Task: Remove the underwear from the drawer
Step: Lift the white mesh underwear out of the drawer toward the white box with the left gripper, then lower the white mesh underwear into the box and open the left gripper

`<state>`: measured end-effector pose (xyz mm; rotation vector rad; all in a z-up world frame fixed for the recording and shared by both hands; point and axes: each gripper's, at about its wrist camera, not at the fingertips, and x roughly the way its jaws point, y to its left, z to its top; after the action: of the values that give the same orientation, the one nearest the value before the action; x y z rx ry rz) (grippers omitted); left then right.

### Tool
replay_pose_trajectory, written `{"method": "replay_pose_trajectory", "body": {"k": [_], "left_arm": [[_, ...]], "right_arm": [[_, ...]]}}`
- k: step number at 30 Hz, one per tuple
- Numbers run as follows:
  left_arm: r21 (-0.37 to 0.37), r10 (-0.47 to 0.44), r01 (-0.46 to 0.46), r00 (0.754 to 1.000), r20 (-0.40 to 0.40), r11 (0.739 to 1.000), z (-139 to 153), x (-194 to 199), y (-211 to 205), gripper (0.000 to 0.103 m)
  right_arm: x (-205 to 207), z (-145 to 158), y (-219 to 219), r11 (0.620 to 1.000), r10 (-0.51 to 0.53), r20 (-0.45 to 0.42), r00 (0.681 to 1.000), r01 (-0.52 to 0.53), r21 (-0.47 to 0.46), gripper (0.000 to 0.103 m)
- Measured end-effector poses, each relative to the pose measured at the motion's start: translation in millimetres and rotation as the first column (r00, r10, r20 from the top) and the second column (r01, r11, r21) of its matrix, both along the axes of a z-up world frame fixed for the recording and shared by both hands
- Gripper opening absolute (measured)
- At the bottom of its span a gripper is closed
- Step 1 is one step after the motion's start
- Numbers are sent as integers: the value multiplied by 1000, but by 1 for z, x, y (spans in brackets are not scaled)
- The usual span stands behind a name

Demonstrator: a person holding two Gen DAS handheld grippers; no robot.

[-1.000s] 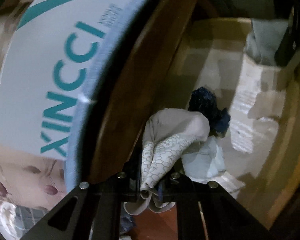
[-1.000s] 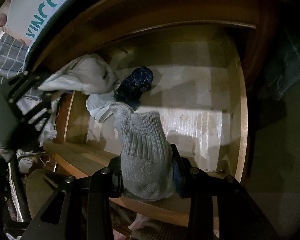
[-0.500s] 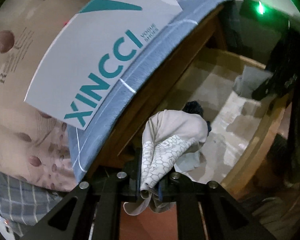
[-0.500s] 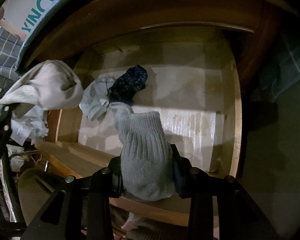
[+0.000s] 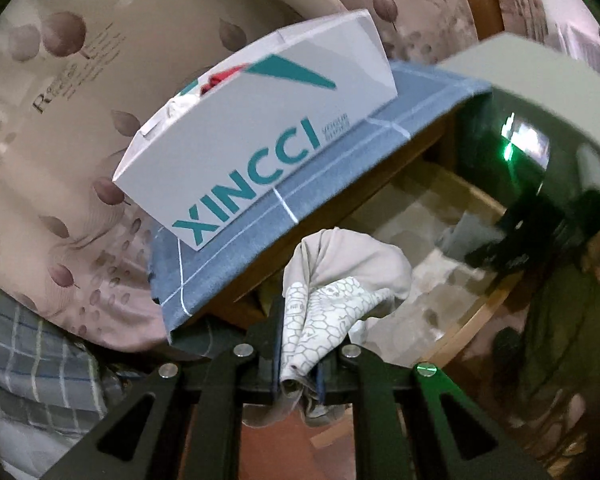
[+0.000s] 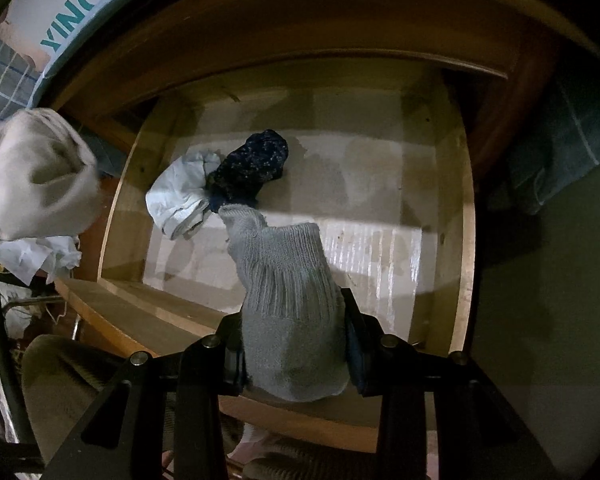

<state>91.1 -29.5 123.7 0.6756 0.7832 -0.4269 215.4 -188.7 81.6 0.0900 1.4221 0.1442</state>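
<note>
The wooden drawer [image 6: 460, 208] stands pulled out from its cabinet, and its pale floor is mostly bare. Above the drawer, on the cabinet top, a blue-grey cloth with thin white lines [image 5: 260, 232] hangs over the front edge, and a white box printed "XINCCI" in teal [image 5: 252, 148] sits on that cloth. Beyond the box lies beige bedding with a leaf print [image 5: 80, 92]. Inside the drawer, toward its back left part, a white crumpled garment [image 6: 178, 196] lies touching a dark blue speckled garment [image 6: 252, 166] on its right. The right gripper [image 6: 294, 356] points steeply down over the front rail of the drawer and is clenched on a grey ribbed sock [image 6: 288, 300], whose free end reaches toward the dark blue garment; whether it touches the drawer floor cannot be told. The left gripper [image 5: 298, 364] is clamped fully closed on the beige underwear with a white hexagon-patterned panel [image 5: 340, 276], the fabric bunched above the jaws and trailing below them. In the right wrist view this underwear hangs outside the drawer, beyond its left wall, clear of the floor inside.
</note>
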Motion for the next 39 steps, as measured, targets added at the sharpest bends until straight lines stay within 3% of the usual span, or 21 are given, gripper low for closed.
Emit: {"method": "replay_pose_trajectory", "body": {"k": [14,21,24,30,35,39], "left_arm": [[-124,24,-10,993,120,992,106,2,0,12],[-145,72,-34,962,264,989,182,29,-7,12],[-149,97,-53,946,309,987,201,46,-15,12],[-213,215,-154,929,303,965,210,97,-16,12],[-299,345,-267,906,247,916,197,151,-5,12],[-352,395,-309,895,205,883,183,182,-1,12]], "right_arm": [[-2,0,-2,1000,2,3,1000,-2,-6,35],[-1,1,-3,1000,0,5,1000,0,3,35],[-2,1,-3,1000,2,9,1000,-2,1,35],[-2,2,-2,1000,1,9,1000,-1,10,35],[-2,2,-2,1000,1,6,1000,-1,20,35],[-1,1,-2,1000,0,3,1000,0,28,35]]}}
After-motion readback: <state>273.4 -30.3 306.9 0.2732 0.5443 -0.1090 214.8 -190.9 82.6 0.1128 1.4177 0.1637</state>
